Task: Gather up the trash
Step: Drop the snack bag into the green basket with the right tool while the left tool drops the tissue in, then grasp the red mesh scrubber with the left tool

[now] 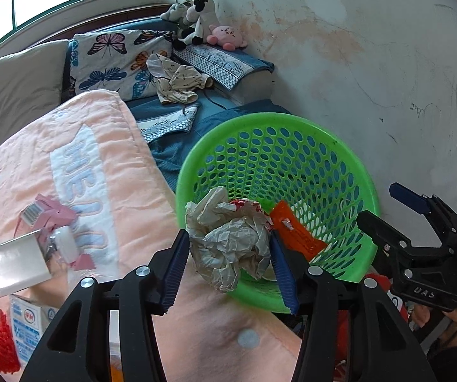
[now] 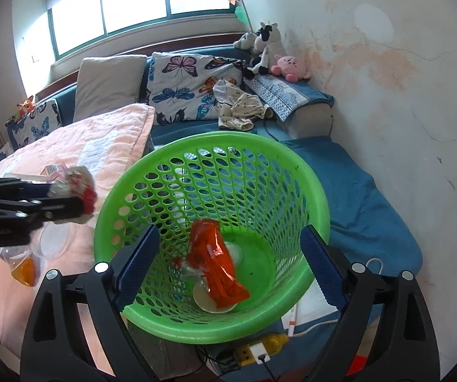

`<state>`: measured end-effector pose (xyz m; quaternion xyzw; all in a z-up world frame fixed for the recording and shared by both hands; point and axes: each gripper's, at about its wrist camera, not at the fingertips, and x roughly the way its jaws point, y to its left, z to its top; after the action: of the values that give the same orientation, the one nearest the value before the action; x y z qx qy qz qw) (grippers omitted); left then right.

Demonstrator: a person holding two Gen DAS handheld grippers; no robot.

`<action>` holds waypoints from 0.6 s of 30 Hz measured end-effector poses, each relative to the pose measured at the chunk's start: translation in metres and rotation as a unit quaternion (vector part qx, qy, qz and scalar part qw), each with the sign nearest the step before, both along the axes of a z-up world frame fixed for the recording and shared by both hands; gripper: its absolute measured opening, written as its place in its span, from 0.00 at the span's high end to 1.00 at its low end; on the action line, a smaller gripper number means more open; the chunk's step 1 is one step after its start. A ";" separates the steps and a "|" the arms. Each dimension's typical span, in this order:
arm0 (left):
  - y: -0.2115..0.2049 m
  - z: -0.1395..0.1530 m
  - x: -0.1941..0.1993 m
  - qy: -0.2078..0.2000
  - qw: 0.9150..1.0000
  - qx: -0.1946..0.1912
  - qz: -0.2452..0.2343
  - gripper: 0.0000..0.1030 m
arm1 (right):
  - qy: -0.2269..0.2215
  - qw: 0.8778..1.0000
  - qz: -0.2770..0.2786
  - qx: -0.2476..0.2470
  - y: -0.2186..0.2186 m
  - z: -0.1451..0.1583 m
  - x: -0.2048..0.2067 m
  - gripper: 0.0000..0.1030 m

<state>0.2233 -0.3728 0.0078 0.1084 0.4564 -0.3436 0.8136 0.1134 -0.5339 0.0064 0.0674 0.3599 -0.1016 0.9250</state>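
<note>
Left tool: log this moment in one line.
left tool: shut on crumpled wrapper | at green basket rim | right tool: open, empty | basket holds orange packet

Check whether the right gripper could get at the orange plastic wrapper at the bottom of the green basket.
Probably yes: the right gripper has open jaws spanning the green perforated plastic basket, and nothing covers the orange plastic wrapper.

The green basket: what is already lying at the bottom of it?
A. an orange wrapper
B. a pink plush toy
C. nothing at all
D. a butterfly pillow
A: in the right wrist view an orange wrapper lies on the floor of the green basket, while the crumpled paper wad is clamped in the left gripper at the basket's rim, not yet dropped in.
</note>
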 end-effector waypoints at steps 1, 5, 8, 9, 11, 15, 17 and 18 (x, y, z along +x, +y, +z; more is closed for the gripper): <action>-0.002 -0.001 0.000 0.000 1.000 0.000 -0.001 0.49 | -0.002 1.000 0.001 0.001 -0.001 0.000 -0.002 0.13; -0.011 -0.003 -0.001 0.006 1.000 -0.003 -0.006 0.38 | -0.010 1.000 0.003 0.003 0.000 0.003 -0.009 0.13; -0.013 -0.003 -0.006 0.003 1.000 -0.010 -0.009 0.32 | -0.012 1.000 0.005 0.003 0.001 0.005 -0.014 0.13; -0.012 -0.002 -0.008 0.003 1.000 -0.009 -0.009 0.31 | -0.014 1.000 0.005 0.004 0.002 0.006 -0.017 0.13; -0.010 0.000 -0.011 0.002 1.000 -0.009 -0.008 0.25 | -0.016 1.000 0.006 0.007 0.003 0.007 -0.020 0.13; 0.005 0.010 -0.024 -0.018 1.000 -0.011 -0.004 0.25 | -0.020 1.000 0.015 0.015 0.010 0.007 -0.025 0.13; 0.015 0.014 -0.029 -0.025 1.000 -0.010 0.003 0.25 | -0.021 0.999 0.021 0.016 0.017 0.008 -0.027 0.13; 0.021 0.017 -0.031 -0.029 1.000 -0.009 0.007 0.25 | -0.021 0.999 0.024 0.016 0.021 0.008 -0.027 0.13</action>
<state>0.1922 -0.3514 0.0247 0.1080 0.4306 -0.3390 0.8295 0.0861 -0.5131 0.0144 0.0756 0.3434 -0.0723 0.9333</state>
